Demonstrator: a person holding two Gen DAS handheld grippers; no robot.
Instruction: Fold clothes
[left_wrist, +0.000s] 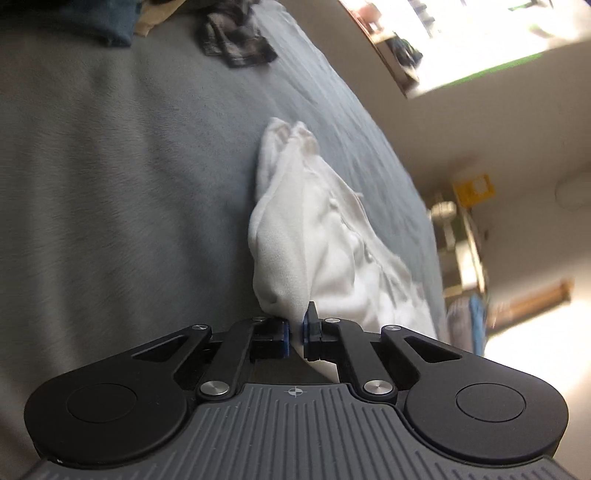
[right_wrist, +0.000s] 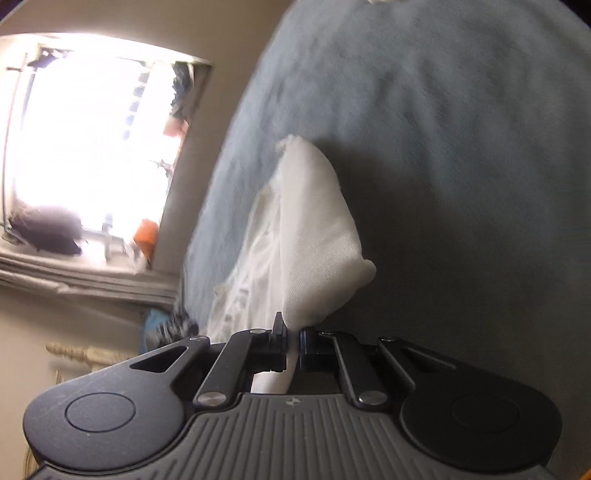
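A white garment (left_wrist: 317, 236) hangs bunched over the grey-blue bed cover (left_wrist: 129, 184). My left gripper (left_wrist: 295, 328) is shut on one edge of it, and the cloth runs between its blue pads. In the right wrist view the same white garment (right_wrist: 314, 229) is pinched in my right gripper (right_wrist: 293, 339), which is shut on it. The cloth is lifted off the bed cover (right_wrist: 461, 147) and folds hang from both grips.
A dark grey crumpled garment (left_wrist: 236, 37) and a blue and a cream piece (left_wrist: 110, 22) lie at the far end of the bed. A bright window (right_wrist: 85, 147) and beige wall flank the bed. A yellow item (left_wrist: 474, 190) sits on furniture beyond the bed edge.
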